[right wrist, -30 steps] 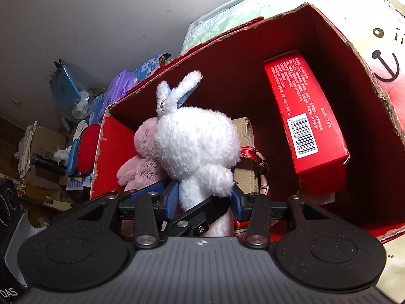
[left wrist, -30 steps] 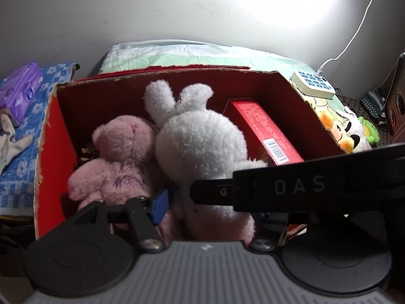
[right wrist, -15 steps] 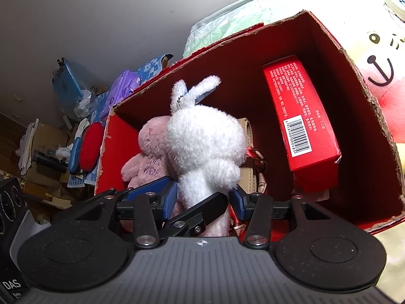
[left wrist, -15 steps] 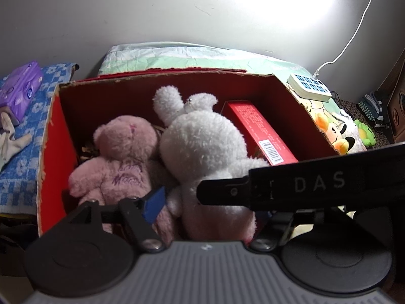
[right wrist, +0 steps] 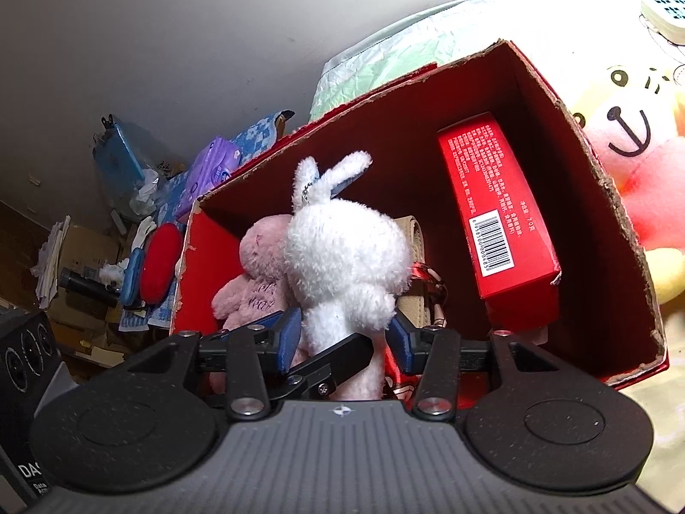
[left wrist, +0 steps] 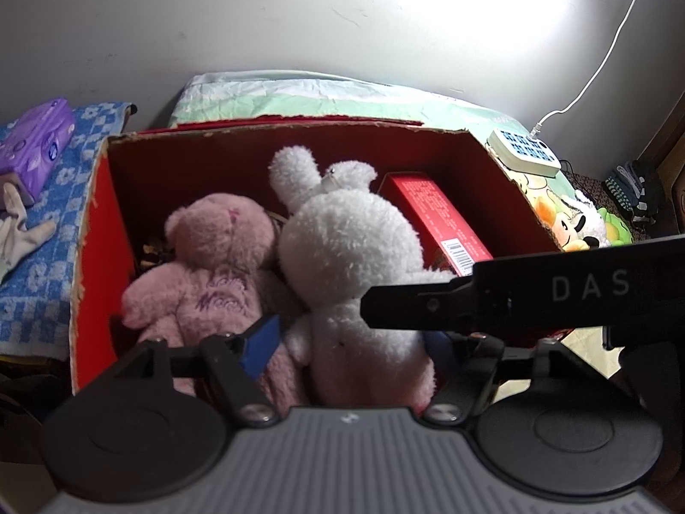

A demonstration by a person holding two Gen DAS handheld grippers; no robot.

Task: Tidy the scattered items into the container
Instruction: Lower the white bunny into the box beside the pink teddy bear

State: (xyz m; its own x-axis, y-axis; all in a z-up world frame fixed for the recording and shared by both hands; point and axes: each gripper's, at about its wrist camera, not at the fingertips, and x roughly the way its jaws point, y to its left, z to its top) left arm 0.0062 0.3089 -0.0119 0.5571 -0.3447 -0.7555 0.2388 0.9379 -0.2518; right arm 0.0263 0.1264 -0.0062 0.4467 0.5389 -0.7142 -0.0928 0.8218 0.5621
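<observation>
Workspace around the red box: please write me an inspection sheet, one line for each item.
Surface: cartoon-print bedding under the red box.
Job's things: white rabbit, pink bear and red carton inside the box.
Clutter: purple pack, white power strip.
Grippers: right gripper open around the rabbit's base; left gripper open.
Cables: white cable from the strip.
Surroundings: grey wall.
</observation>
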